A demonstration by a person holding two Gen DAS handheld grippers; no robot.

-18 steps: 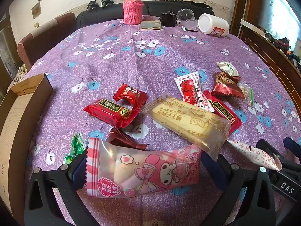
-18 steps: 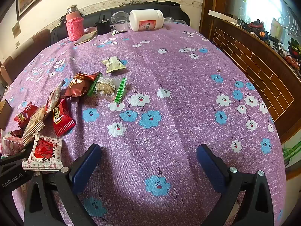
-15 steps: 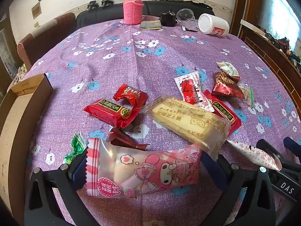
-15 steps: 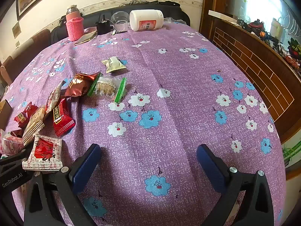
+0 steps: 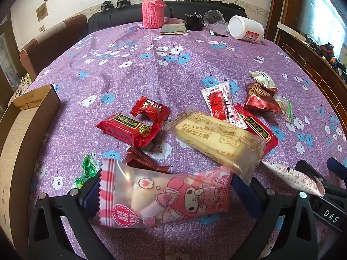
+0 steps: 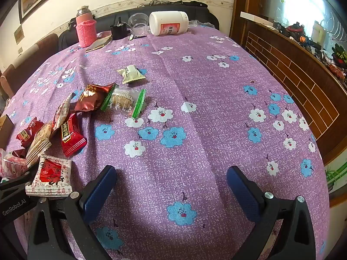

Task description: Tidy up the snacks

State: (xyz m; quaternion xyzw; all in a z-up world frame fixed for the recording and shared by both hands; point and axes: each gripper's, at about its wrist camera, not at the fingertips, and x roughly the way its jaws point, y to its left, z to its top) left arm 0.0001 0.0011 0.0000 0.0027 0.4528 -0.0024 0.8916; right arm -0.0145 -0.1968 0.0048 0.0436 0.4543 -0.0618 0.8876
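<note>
In the left wrist view my left gripper is spread wide, and a pink cartoon snack pack lies on the cloth between its two fingers. A yellow biscuit pack lies just beyond, overlapping the pink pack's right end. Red snack packs sit behind, and a cardboard box stands at the left edge. In the right wrist view my right gripper is open and empty over bare purple cloth. A red-and-white sachet lies beside its left finger.
More wrapped snacks lie left of centre on the round table. A pink-sleeved flask, a black item, a clear cup and a tipped white jar stand at the far edge. A wooden counter runs along the right.
</note>
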